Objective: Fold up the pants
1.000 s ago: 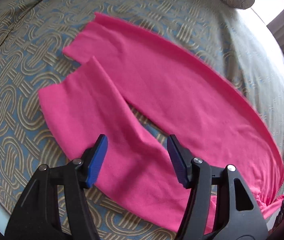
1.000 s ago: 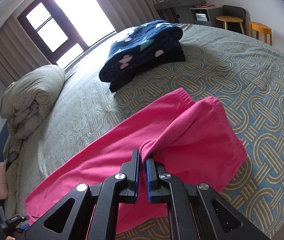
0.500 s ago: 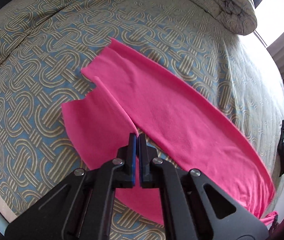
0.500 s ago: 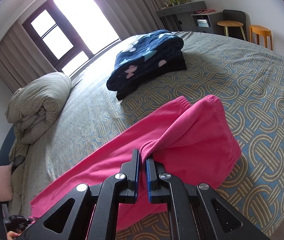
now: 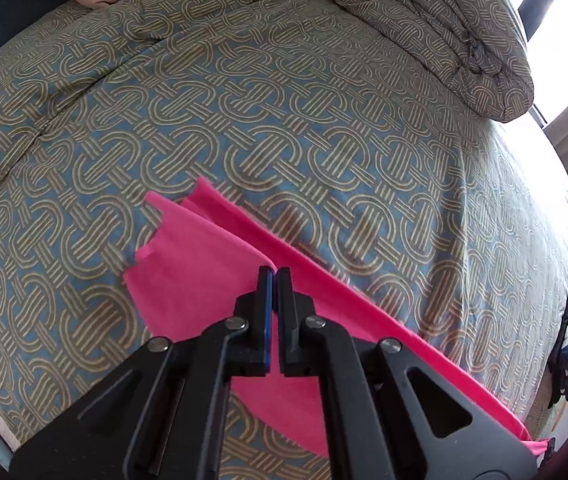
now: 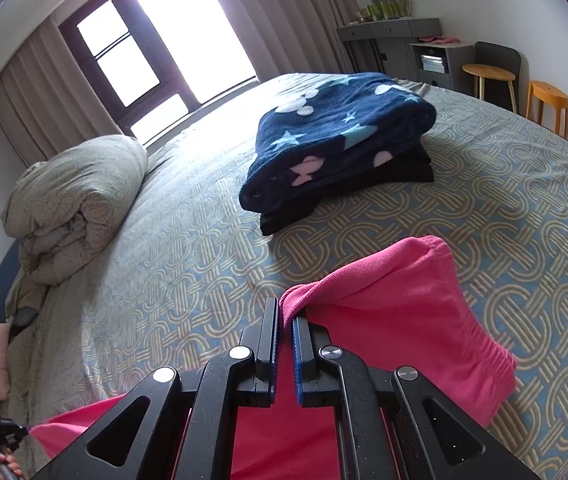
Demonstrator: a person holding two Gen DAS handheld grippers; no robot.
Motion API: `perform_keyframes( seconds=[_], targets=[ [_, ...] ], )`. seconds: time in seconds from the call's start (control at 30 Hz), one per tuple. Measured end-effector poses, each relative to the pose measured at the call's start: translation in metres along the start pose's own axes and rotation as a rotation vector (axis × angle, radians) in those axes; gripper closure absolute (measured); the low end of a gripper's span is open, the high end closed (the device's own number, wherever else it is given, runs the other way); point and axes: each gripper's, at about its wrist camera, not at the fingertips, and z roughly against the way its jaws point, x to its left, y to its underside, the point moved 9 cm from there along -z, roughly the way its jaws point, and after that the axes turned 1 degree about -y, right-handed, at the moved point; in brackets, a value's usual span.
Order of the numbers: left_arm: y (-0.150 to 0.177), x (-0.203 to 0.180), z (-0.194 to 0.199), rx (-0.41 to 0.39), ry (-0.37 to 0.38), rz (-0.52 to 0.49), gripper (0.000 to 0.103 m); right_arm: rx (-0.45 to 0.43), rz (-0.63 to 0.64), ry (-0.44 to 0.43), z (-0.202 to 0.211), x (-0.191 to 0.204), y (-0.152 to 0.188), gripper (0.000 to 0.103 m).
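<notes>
Bright pink pants [image 5: 200, 268] lie on the patterned bedspread [image 5: 284, 128]. In the left wrist view my left gripper [image 5: 275, 274] is shut on the inner edge of a pant leg, lifted so the leg folds over the other one; the cuffs point away. In the right wrist view my right gripper [image 6: 284, 312] is shut on a pinch of the pants [image 6: 404, 304] near the gathered waistband [image 6: 488, 360], which hangs to the right, raised above the bedspread [image 6: 484, 200].
A folded navy star-print blanket on dark clothes [image 6: 336, 140] sits mid-bed ahead of the right gripper. A rolled duvet [image 6: 72, 200] lies at the left, also in the left wrist view [image 5: 444, 20]. Stools [image 6: 488, 80] and a dresser stand beyond the bed.
My left gripper closed on the pant leg and lifted it, carrying it over the other leg. My right gripper stayed shut on the waist end and rose, pulling fabric up.
</notes>
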Motion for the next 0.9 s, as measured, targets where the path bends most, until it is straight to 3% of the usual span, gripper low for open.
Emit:
perform_keyframes(
  seconds=[0.17,0.27,0.33,0.4,0.5,0.63,0.77,0.9],
  targets=[
    [-0.014,-0.014,-0.048,0.088,-0.066,-0.007,0.1,0.118,0.035,0.094,-0.065,0.002,0.003,0.094],
    [-0.027,-0.014,-0.061,0.071,-0.094,-0.005,0.098,0.22,0.086,0.152,-0.101,-0.003,0.013,0.079],
    [-0.037,-0.013,-0.055,0.028,-0.098,-0.021,0.09,0.245,0.09,0.198,-0.108,-0.014,0.014,0.077],
    [-0.042,-0.012,-0.04,-0.031,-0.119,-0.044,0.069,0.244,0.084,0.236,-0.102,-0.028,0.01,0.067],
    [-0.031,-0.03,-0.013,-0.114,-0.079,-0.127,0.062,0.208,0.079,0.253,-0.078,-0.052,-0.001,0.058],
    [0.041,-0.099,0.015,-0.057,0.151,-0.382,0.061,0.173,0.052,0.278,-0.035,-0.095,-0.007,0.048],
    [0.165,-0.176,0.044,0.065,0.367,-0.709,0.058,0.188,0.076,0.21,-0.005,-0.121,0.008,0.048],
    [0.278,-0.227,0.07,0.193,0.53,-0.871,0.055,0.189,0.111,0.146,0.009,-0.129,0.019,0.048]
  ],
)
